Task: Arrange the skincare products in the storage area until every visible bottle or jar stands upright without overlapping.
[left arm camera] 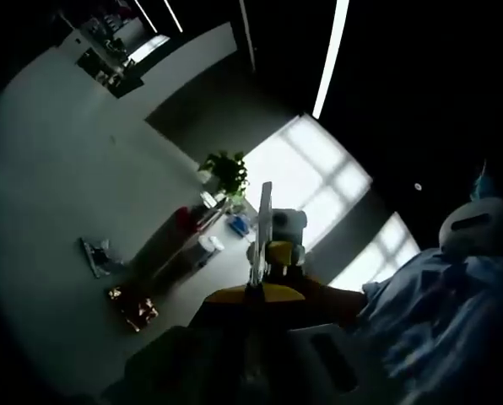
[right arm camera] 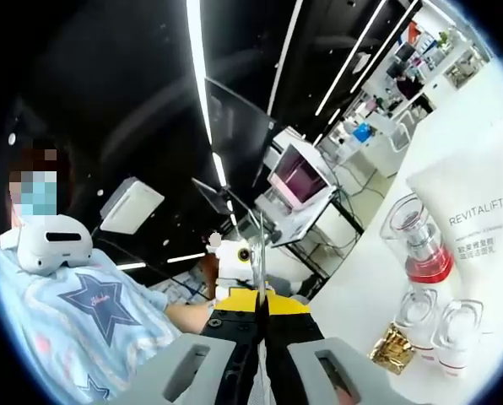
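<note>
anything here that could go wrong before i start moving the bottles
1. The skincare products sit packed together: the white REVITALIFT tube is right against the clear bottle with red liquid, with two small clear jars and a gold-wrapped item just in front. Reaching for one could topple its neighbours.
2. The right hand-held gripper looks shut and points away from the products, toward the room, so it would need opening and re-aiming first.
3. The left hand-held gripper also faces away, toward windows.

Both claws point(left arm camera: 264, 228) point(right arm camera: 261, 253) closed, empty
</note>
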Available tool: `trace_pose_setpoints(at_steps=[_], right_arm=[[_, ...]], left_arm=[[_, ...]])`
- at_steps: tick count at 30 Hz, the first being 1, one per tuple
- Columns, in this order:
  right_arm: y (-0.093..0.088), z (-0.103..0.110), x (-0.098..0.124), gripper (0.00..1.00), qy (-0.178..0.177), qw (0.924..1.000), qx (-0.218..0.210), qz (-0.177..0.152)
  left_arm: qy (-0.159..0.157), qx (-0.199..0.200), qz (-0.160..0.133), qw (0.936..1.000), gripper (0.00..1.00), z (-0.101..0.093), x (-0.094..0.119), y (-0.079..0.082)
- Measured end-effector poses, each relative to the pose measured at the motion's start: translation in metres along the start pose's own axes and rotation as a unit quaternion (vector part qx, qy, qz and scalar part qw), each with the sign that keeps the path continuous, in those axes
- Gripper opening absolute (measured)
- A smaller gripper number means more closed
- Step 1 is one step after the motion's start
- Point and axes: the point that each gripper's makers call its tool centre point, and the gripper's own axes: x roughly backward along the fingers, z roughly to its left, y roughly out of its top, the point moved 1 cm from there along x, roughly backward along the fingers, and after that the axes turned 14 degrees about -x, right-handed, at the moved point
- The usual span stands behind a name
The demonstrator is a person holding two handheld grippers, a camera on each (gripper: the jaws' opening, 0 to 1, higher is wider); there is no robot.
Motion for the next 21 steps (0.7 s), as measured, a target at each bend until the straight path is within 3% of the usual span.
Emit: trace_pose_setpoints(at_steps=[2,6,10,14,18,21], right_arm=[[0.003,0.001,-0.001,0.0,0.014,0.9998,-0.011,-0.009],[0.011,0.001,-0.001,0.0,0.016,0.9991,0.011,-0.038],[0.002,0.002,-0.006,0.1,0.017,0.9997,0.007,-0.015],[-0.018,-0.007,-0.012,0.01,-0.011,0.9984,0.037,0.042],[-0.021,-0.007,-0.013,0.0,-0.005,0.9987,0.006,0.05],[-0.018,-0.006,-0.011,0.0,-0.007,0.9986,0.03,0.043]], left_arm=[[-0.009,0.012,-0.007,0.9999,0.0,-0.002,0.001,0.004],[-0.004,0.008,-0.018,0.9998,0.0,0.001,0.003,0.01],[-0.007,0.027,-0.043,0.9987,0.0,0.003,0.007,0.017],[-0.007,0.036,-0.057,0.9977,0.0,0.006,0.013,0.025],[-0.015,0.051,-0.041,0.9978,0.0,0.004,0.014,0.025],[-0.015,0.067,-0.052,0.9963,0.0,0.004,0.012,0.025]])
